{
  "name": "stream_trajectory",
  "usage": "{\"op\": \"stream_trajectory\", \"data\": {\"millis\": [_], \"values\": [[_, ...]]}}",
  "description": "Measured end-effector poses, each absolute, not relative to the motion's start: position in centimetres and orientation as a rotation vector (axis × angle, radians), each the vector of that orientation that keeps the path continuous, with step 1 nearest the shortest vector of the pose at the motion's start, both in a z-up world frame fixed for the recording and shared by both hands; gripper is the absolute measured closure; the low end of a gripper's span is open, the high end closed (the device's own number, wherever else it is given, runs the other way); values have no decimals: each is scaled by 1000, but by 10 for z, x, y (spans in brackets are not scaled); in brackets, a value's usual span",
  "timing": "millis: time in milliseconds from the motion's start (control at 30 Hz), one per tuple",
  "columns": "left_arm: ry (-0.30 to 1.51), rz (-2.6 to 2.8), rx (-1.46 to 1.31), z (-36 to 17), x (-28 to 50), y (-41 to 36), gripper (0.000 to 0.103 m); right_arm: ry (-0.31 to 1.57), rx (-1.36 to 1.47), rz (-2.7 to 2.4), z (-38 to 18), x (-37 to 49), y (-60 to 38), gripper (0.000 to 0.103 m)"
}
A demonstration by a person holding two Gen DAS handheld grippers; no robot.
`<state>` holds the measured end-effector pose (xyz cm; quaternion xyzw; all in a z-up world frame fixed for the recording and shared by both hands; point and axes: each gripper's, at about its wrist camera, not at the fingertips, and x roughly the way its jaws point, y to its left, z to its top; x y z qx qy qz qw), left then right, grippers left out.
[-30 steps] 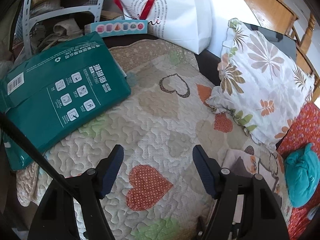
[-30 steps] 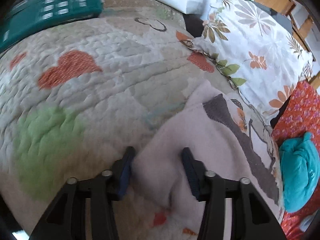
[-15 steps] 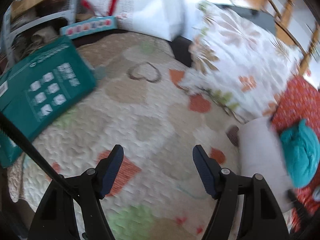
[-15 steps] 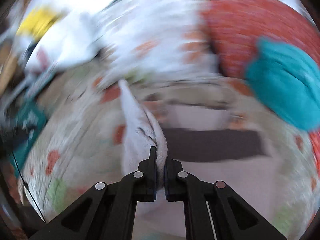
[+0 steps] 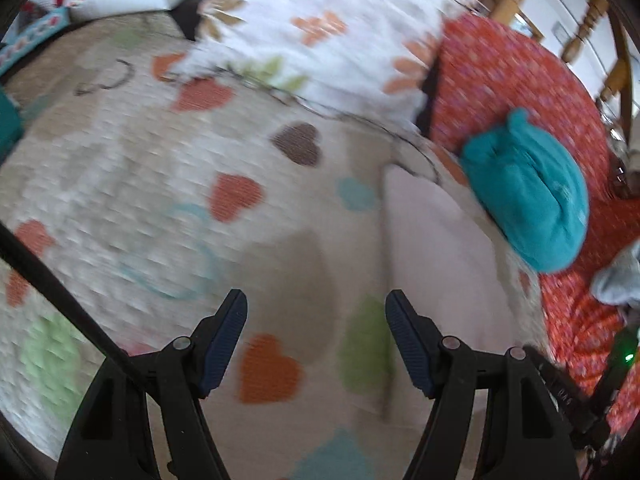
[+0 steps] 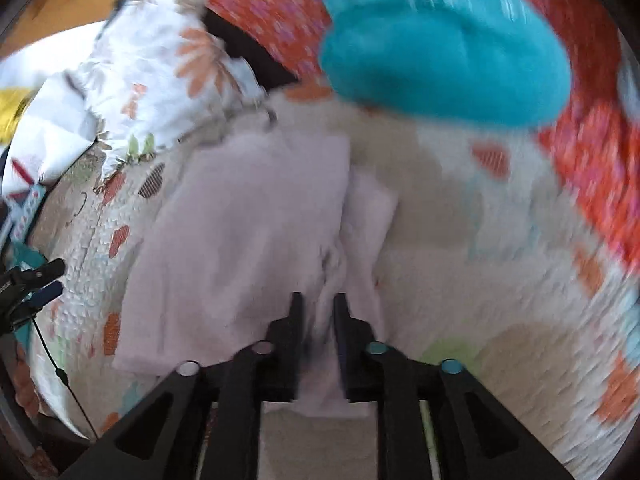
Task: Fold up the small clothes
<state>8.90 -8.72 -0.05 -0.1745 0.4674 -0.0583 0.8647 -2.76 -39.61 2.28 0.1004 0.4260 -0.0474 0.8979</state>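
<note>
A pale pink garment [image 6: 248, 232] lies folded over on the heart-patterned quilt [image 6: 460, 280]. My right gripper [image 6: 318, 304] has its jaws slightly apart around a bunched edge of the garment; cloth fills the gap between them. In the left wrist view the garment [image 5: 436, 240] lies to the right of my left gripper [image 5: 316, 312], which is wide open and empty above the quilt [image 5: 160, 200]. The left gripper also shows at the left edge of the right wrist view [image 6: 36, 284]. Both views are blurred.
A teal garment [image 5: 532, 196] rests on a red flowered cushion [image 5: 520, 76] beyond the pink one; it also shows in the right wrist view [image 6: 444, 48]. A white leaf-print pillow [image 5: 320, 20] lies at the back. A grey cloth [image 5: 616, 276] sits at the far right.
My right gripper has carried the pink garment's edge across, folding it over, and its jaws have parted slightly. My left gripper has swung right toward the garment, staying open.
</note>
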Motion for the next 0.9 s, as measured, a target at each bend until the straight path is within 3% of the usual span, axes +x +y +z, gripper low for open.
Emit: {"op": "stream_trajectory", "data": {"millis": [67, 400, 433, 500, 567, 767, 900], "values": [[992, -145, -336, -7, 90, -110, 32, 834, 161, -103, 34, -29, -391, 68], [1060, -241, -92, -40, 82, -192, 33, 884, 122, -38, 16, -30, -388, 67], [1077, -263, -54, -46, 79, -200, 36, 894, 130, -35, 12, -30, -388, 67], [1122, -324, -29, -57, 72, -209, 48, 943, 170, -8, -1, -29, -390, 68], [1158, -362, -14, -69, 63, -215, 50, 1021, 208, -13, -19, -27, -393, 85], [1067, -414, 119, -58, 33, -213, 50, 1091, 310, -13, -35, -36, -417, 86], [963, -460, 106, -31, 23, -199, 49, 1019, 400, -20, -16, -45, -436, 80]]}}
